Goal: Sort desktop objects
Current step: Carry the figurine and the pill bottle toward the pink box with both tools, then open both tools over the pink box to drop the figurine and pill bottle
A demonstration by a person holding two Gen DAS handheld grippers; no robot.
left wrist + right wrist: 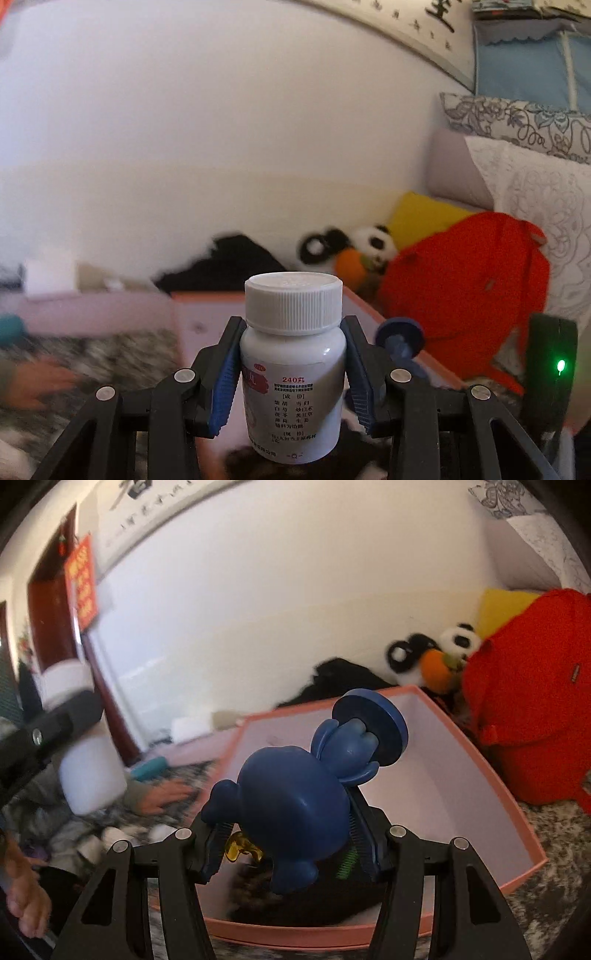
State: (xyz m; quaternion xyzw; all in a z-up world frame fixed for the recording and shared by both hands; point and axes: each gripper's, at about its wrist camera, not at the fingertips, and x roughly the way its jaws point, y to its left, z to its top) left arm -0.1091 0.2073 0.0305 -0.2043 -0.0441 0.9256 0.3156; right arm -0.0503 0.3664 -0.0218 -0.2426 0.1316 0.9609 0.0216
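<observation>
Left tongs [291,373] pinch a light, rigid, slippery bottle [293,384] below its cap; right tongs [291,843] pinch a stiff blue toy [295,805] at its body.

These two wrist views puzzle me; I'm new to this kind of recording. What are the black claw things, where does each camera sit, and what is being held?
There is no robot here. A person holds a hand-operated gripper in each hand, and a wide-angle camera on each one looks forward along its two fingers.

In the left wrist view, the left gripper is shut on a white pill bottle, held upright with its ribbed cap on.

In the right wrist view, the right gripper is shut on a blue toy figure with a round disc at its far end, above an open pink box. Dark items lie inside the box, too blurred to name.

Behind the box sit a red backpack and a panda plush.
</observation>
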